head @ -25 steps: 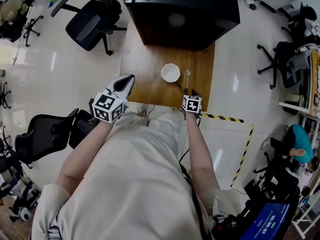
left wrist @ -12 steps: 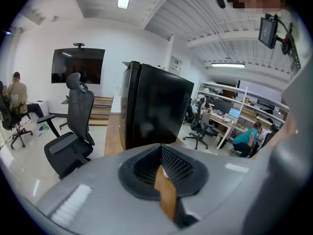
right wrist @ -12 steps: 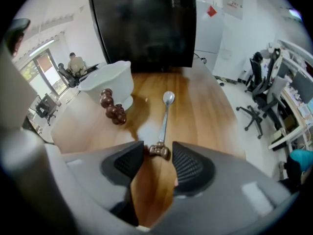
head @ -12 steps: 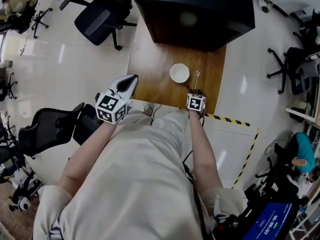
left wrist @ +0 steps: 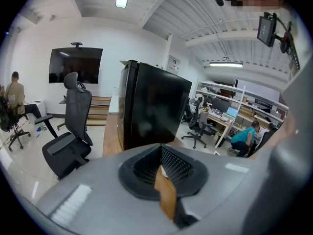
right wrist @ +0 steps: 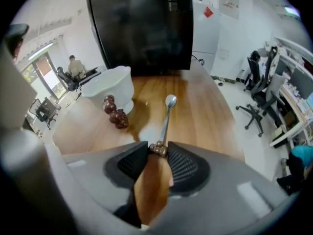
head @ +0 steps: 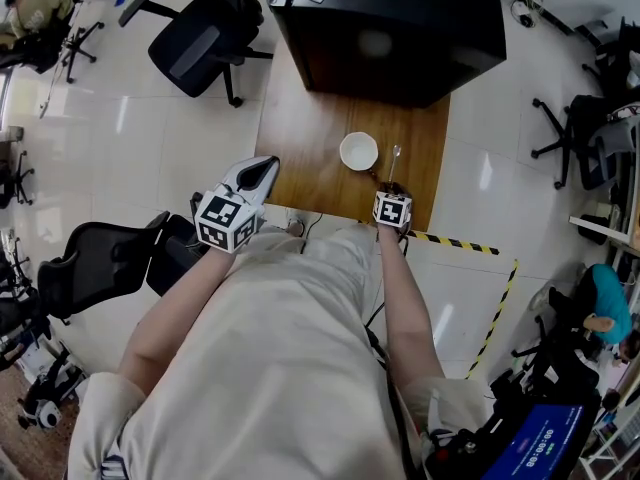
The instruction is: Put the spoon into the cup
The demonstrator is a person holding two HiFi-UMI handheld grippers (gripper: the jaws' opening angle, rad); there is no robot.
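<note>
Checking the right gripper (right wrist: 157,148) first: just been closing its jaws, and now pinching the brown tail end of the spoon (right wrist: 166,119) right between the pad tips. Probably grabbed by the very end on purpose, leaving the whole stem free for going bowl-first into the cup (right wrist: 110,89). Not lifted yet, lying flat on the wooden table (right wrist: 210,121), bowl end toward 12 o'clock, near the cup at its 3 o'clock from the head view, not touching. Angled steeply down too, likely for nipping such a thin handle off the wood. Also spotted some dark beads (right wrist: 116,114) hugging the cup around 5 o'clock, so worth lifting clear of those. As for the left gripper (left wrist: 161,165): hanging by the table edge around 9 o'clock from the cup, pads pressed together on nothing. Guessing just parked out of the way, with no job for a second tool here.
</note>
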